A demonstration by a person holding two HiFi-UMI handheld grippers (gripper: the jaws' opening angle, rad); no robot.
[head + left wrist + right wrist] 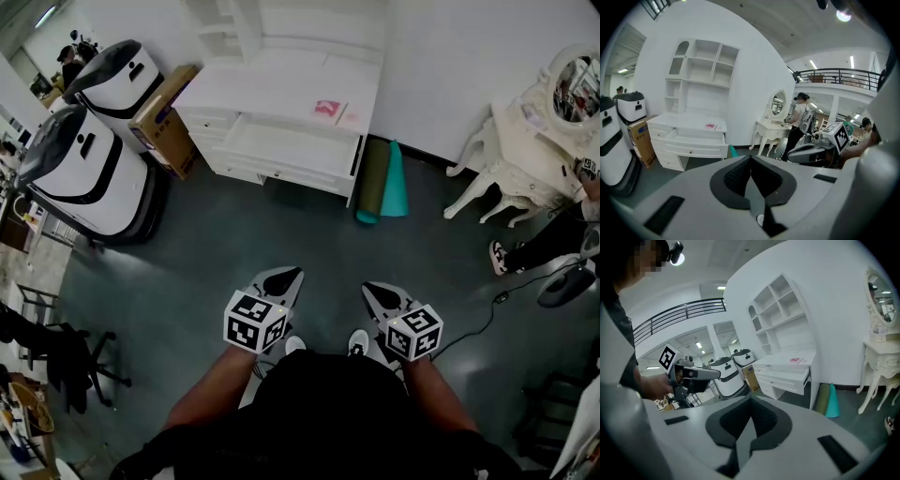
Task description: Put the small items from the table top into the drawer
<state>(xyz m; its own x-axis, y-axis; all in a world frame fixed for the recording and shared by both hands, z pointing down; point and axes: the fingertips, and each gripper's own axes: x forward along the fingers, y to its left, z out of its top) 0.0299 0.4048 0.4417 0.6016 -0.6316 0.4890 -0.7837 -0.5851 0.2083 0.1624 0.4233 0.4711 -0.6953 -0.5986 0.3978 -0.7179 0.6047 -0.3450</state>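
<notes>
A white desk point(281, 84) stands against the far wall with its wide drawer point(291, 145) pulled open. On the desk top lie a small pink item point(330, 111) and a pale card point(351, 116) beside it. Both grippers hang low over the grey floor, well short of the desk. My left gripper point(284, 278) is shut with nothing in it, and so is my right gripper point(377, 292). In the left gripper view the jaws point(750, 161) meet, with the drawer point(696, 138) and pink item point(710, 125) far ahead. In the right gripper view the pads point(751, 401) touch, and the drawer point(787, 376) is distant.
Two white machines point(94, 173) and a cardboard box point(167, 117) stand left of the desk. Rolled green and teal mats point(382, 183) lean at its right end. A white dressing table point(553, 103) with a stool point(487, 183) is at the right, where a person's feet point(502, 255) and a floor cable point(487, 314) show.
</notes>
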